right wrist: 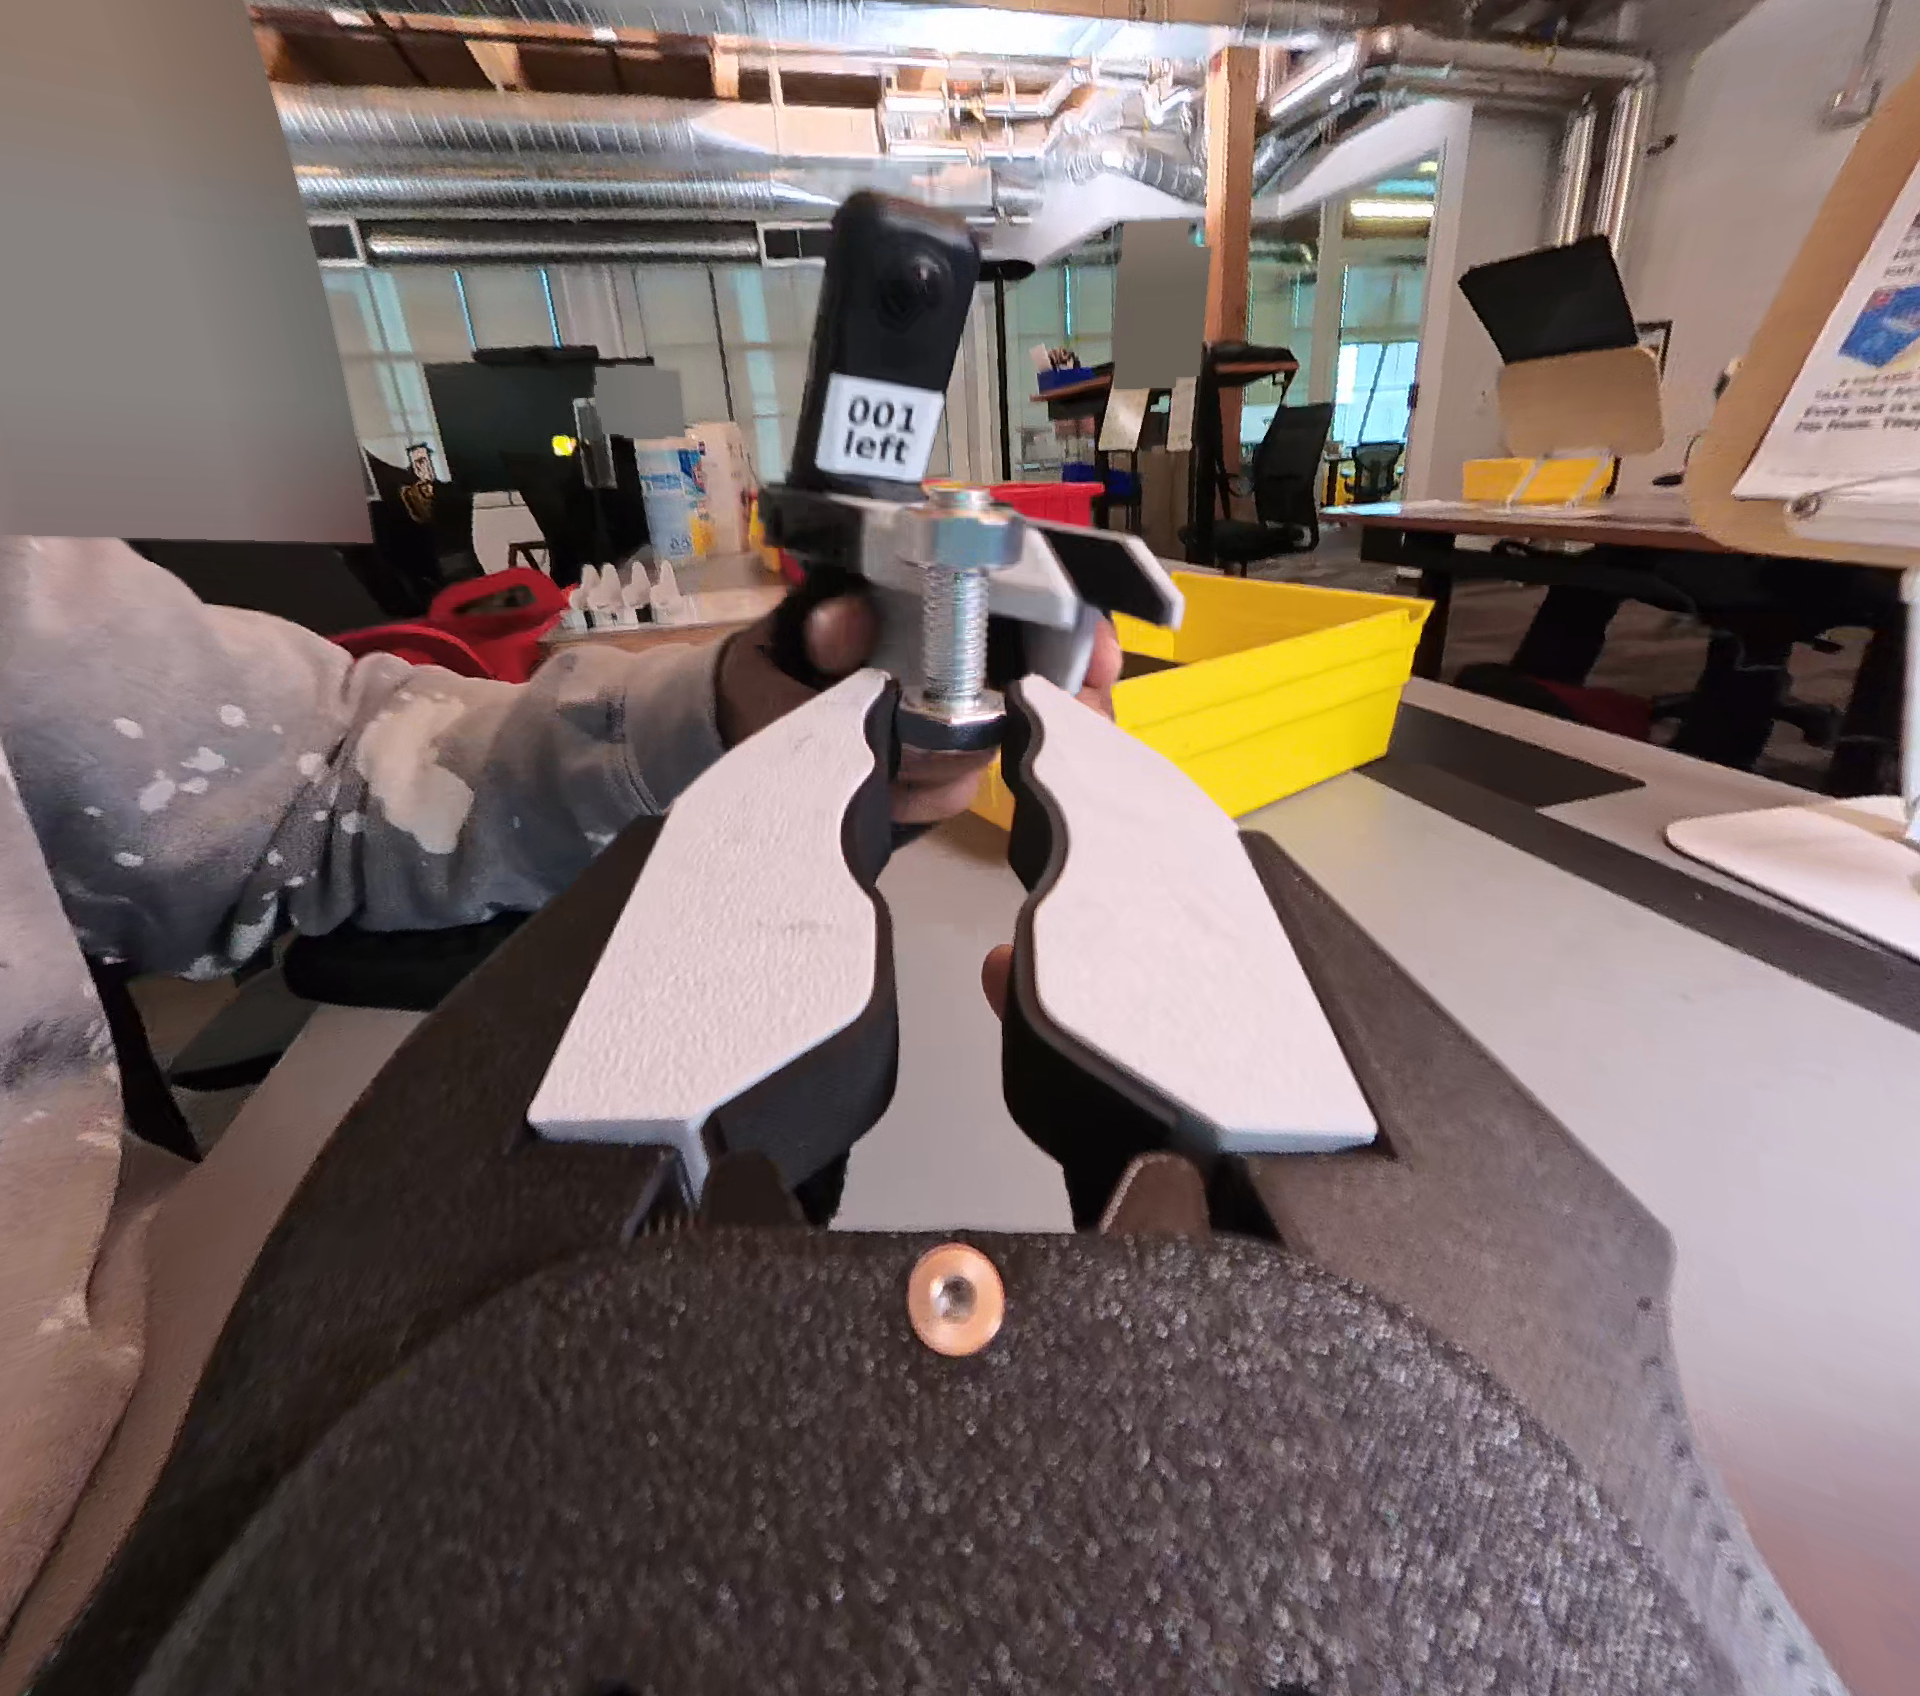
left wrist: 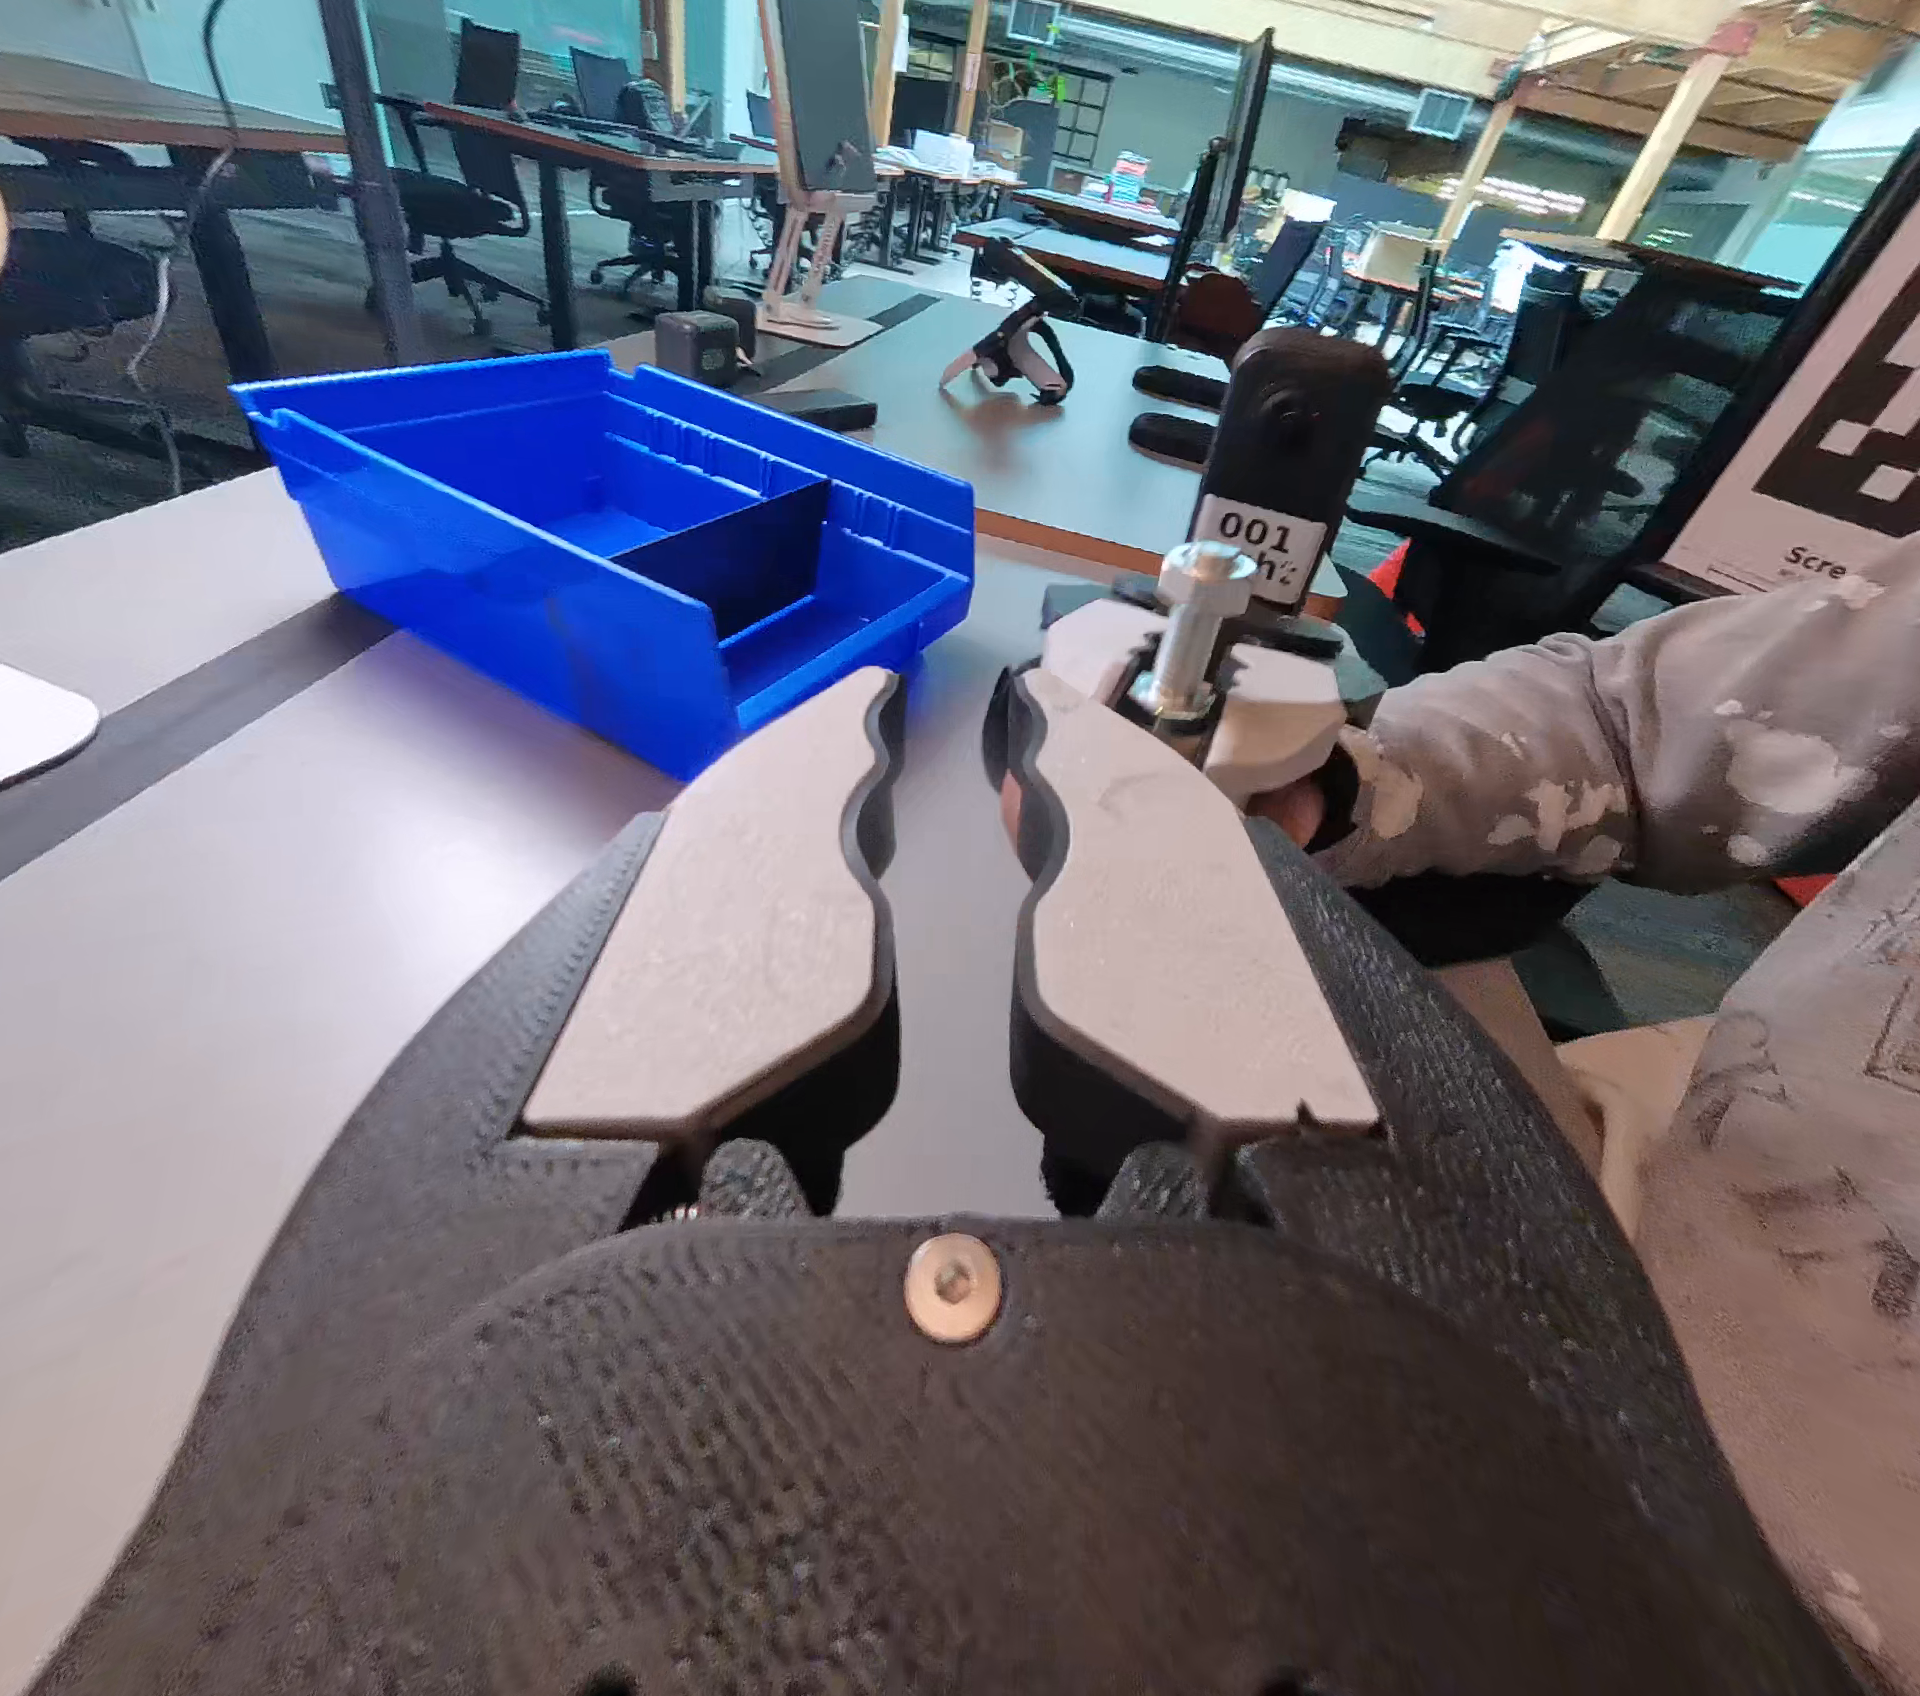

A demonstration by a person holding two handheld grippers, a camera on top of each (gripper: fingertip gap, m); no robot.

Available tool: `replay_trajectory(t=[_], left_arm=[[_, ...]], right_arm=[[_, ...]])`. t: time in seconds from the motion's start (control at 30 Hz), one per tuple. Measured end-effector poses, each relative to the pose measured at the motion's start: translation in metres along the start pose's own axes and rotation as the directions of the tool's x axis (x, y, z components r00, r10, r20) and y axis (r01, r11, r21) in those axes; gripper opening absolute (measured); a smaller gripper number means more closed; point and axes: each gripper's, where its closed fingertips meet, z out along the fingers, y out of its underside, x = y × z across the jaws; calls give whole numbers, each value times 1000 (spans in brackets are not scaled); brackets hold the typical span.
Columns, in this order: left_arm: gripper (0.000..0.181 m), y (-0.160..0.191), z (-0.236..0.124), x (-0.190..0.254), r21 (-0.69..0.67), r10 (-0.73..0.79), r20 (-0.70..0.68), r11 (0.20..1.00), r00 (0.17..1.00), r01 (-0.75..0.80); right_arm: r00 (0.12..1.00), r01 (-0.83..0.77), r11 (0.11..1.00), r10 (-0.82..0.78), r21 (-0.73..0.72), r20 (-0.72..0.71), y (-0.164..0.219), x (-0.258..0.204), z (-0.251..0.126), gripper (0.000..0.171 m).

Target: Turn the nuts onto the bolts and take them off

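Left tool (left wrist: 956, 690) agape — right tool (right wrist: 953, 703) clamped

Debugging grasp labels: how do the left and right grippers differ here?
The right gripper is shut on the lower hex end of the upright bolt; the left gripper holds nothing, its fingers apart. The right faces a yellow bin; the left, a blue bin. Both have grey fingers, black bodies.

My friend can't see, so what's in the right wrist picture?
The right tool grips the bottom of an upright bolt with a nut near its top. The left tool is close behind it, and a yellow bin sits on the table.
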Motion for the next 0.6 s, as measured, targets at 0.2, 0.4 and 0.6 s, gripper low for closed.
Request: replay_trajectory(t=[0.2,0.4,0.6], left_arm=[[32,-8,4,28,41,-25,-131,999,991,30],[16,-3,5,9,10,-17,-32,1000,999,17],[29,-6,1,16,38,-32,-89,999,995,35]], right_arm=[[999,-1,999,-1,-43,-49,7,7,1,19],[1000,3,1000,-3,-8,-11,1,1,1,18],[999,10,1000,-12,-25,-50,1,7,-1,18]])
